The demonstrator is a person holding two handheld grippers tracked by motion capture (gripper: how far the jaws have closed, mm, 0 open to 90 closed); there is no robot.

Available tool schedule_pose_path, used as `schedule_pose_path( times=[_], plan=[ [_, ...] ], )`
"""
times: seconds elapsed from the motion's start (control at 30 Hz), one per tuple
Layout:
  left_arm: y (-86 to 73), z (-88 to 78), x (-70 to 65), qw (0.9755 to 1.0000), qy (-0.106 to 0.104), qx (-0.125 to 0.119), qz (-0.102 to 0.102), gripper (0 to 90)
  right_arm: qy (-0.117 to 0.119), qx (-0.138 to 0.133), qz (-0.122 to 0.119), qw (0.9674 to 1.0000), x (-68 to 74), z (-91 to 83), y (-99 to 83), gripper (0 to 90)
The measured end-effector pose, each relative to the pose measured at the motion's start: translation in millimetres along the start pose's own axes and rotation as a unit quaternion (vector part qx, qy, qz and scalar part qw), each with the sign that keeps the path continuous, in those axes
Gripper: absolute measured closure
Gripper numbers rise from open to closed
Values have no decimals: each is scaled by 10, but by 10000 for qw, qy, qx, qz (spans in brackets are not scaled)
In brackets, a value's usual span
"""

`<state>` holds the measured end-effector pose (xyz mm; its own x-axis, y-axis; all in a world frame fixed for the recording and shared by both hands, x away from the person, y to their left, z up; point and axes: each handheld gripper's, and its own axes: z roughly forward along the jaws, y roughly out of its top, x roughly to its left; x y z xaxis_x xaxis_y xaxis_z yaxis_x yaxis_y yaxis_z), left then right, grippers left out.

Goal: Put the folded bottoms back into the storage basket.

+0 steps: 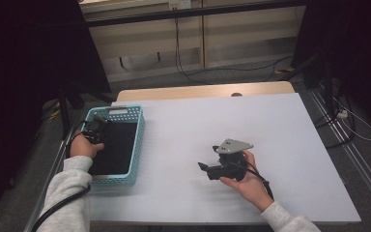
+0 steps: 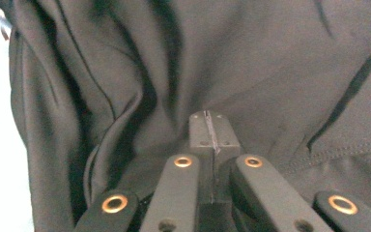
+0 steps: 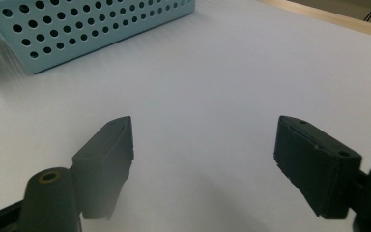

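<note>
Your left gripper [image 2: 207, 140] has its fingers pinched on the dark garment [image 2: 251, 63] lying in the blue basket [image 1: 136, 145] at nine o'clock on the table [image 1: 212, 116], nothing lifted yet, while your right gripper [image 3: 205, 164] waits wide and empty.
</note>
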<state>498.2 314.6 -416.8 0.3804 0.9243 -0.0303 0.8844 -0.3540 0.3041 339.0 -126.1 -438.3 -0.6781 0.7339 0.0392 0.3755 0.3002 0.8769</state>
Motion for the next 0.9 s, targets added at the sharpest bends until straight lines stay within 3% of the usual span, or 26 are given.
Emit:
schedule_pose_path(
  times=[0.17,0.27,0.4,0.43,0.5,0.73,0.9],
  plan=[
    [-35,-17,4,9999,11,-83,-56,887,-74,-78,4,9999,-49,-103,-11,210],
    [-13,-51,-4,9997,70,-202,-126,750,-128,-106,5,9999,-79,-174,-23,210],
    [8,-160,-24,9989,-24,-395,-234,666,-187,-154,91,9997,-142,-253,-56,209],
    [11,-183,-18,9992,-48,-351,-182,645,-196,-159,100,9996,-154,-265,-62,210],
    [7,-213,-33,9984,-125,-463,-314,599,-220,-155,119,9996,-170,-283,-75,210],
    [44,-335,-130,9968,-285,-700,-261,434,-223,-156,228,9994,-218,-359,-122,205],
    [117,-443,-239,9955,-422,-834,-142,370,-317,-165,300,9989,-257,-426,-168,205]
  ],
)
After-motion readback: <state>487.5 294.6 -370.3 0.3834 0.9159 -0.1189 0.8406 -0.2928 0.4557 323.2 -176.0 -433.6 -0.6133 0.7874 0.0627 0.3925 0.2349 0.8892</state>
